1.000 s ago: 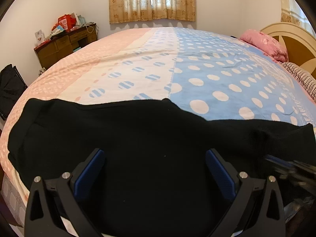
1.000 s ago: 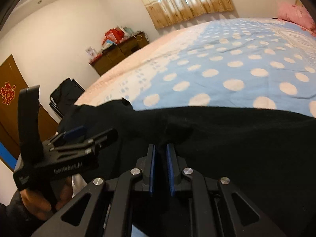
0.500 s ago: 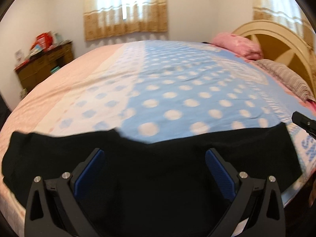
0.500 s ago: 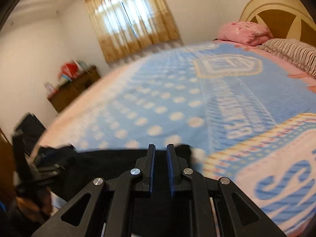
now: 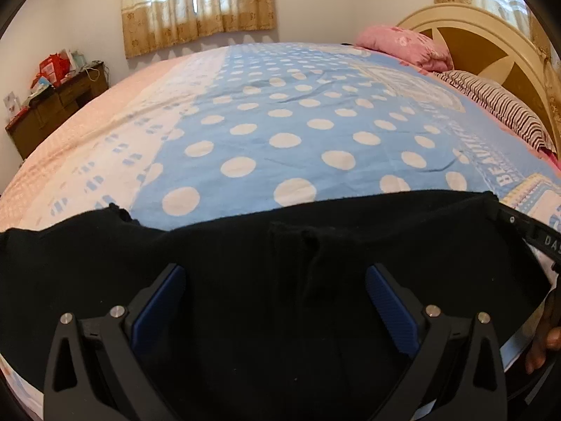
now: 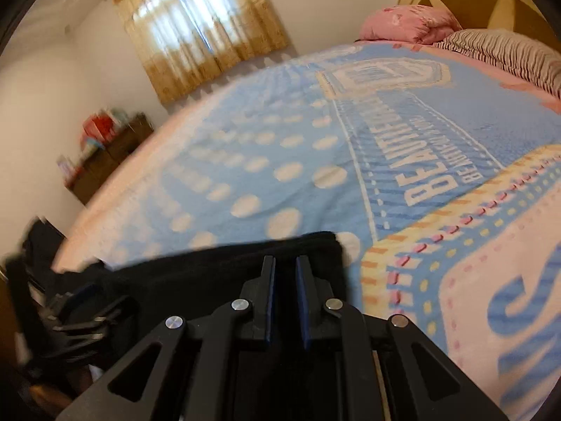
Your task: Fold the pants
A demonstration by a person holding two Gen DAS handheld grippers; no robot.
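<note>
Black pants (image 5: 280,245) lie stretched along the near edge of the bed. My left gripper (image 5: 277,298) hovers over their middle, open wide, its blue pads (image 5: 161,301) on either side of a fold in the cloth. In the right wrist view my right gripper (image 6: 284,280) is shut on the right end of the pants (image 6: 210,273), with black cloth showing in the narrow gap between its pads. That gripper (image 5: 505,215) also shows at the pants' right corner in the left wrist view. The left gripper (image 6: 70,308) is a blur at the far left.
The bed's blue spotted blanket (image 5: 298,122) fills the view beyond the pants. A pink pillow (image 5: 403,45) and a striped pillow (image 5: 498,105) lie by the headboard (image 5: 491,35). A cluttered wooden dresser (image 5: 52,105) stands at the left wall. A hand (image 5: 543,347) holds the right gripper.
My right gripper has swept to the right with the pants' end, drawing the cloth out along the bed edge. The left gripper has shifted and turned right, staying open.
</note>
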